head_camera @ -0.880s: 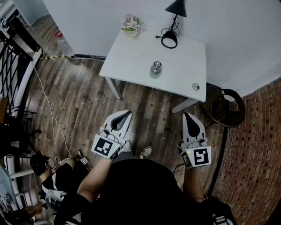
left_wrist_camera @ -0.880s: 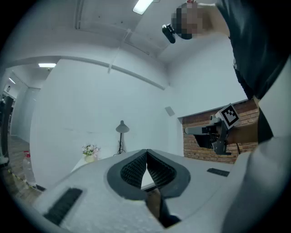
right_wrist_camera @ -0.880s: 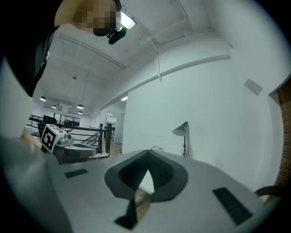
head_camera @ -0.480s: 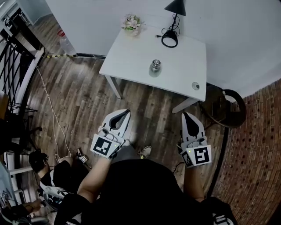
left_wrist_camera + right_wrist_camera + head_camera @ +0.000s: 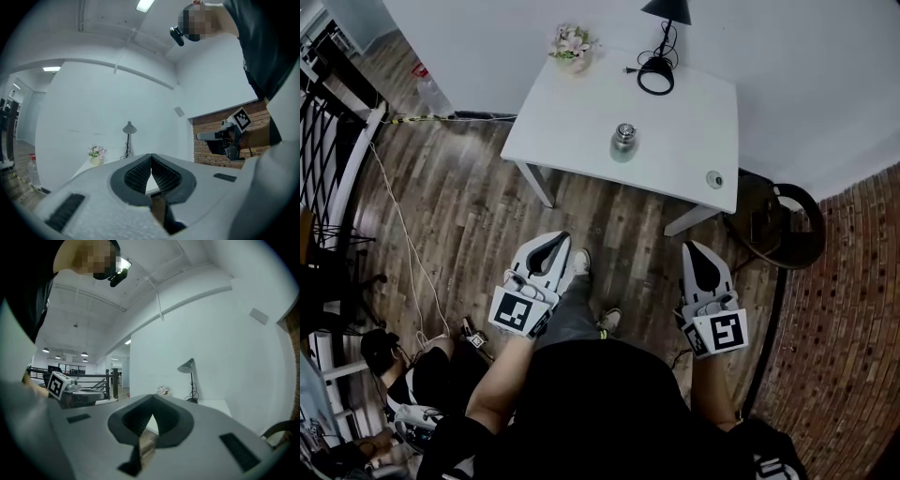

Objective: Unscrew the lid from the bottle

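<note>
evidently left gripper (image 5: 565, 238), right gripper (image 5: 690, 247) pressed together, empty; bottle (image 5: 623, 142) distant, seemingly capped

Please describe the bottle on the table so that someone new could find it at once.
Look at the white table against the wall. The bottle stands alone near its middle. It is the only upright silvery thing, unlike the black lamp and the flowers at the back.

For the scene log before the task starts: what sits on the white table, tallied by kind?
Bottle: 1
Desk lamp: 1
Flower vase: 1
Small round object: 1
Total: 4
</note>
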Action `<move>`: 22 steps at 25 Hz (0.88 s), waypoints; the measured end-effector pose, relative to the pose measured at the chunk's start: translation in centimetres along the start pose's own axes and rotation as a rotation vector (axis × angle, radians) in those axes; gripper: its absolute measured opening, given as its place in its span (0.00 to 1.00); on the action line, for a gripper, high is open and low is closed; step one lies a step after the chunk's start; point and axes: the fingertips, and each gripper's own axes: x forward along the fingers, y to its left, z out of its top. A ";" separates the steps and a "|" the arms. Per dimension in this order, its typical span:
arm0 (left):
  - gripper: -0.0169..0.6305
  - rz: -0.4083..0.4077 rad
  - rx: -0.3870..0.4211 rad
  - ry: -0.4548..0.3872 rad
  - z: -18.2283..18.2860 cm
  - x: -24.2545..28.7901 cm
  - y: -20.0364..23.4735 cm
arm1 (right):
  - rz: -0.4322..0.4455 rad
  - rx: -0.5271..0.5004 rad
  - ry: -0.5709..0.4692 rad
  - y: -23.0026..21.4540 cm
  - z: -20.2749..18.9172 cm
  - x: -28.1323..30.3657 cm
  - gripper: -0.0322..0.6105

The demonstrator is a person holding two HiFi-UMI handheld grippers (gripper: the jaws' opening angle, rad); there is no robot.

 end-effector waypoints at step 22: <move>0.06 -0.221 -0.061 -0.025 -1.0 19.0 13.7 | -0.154 -0.056 0.090 -7.1 1.6 18.2 0.07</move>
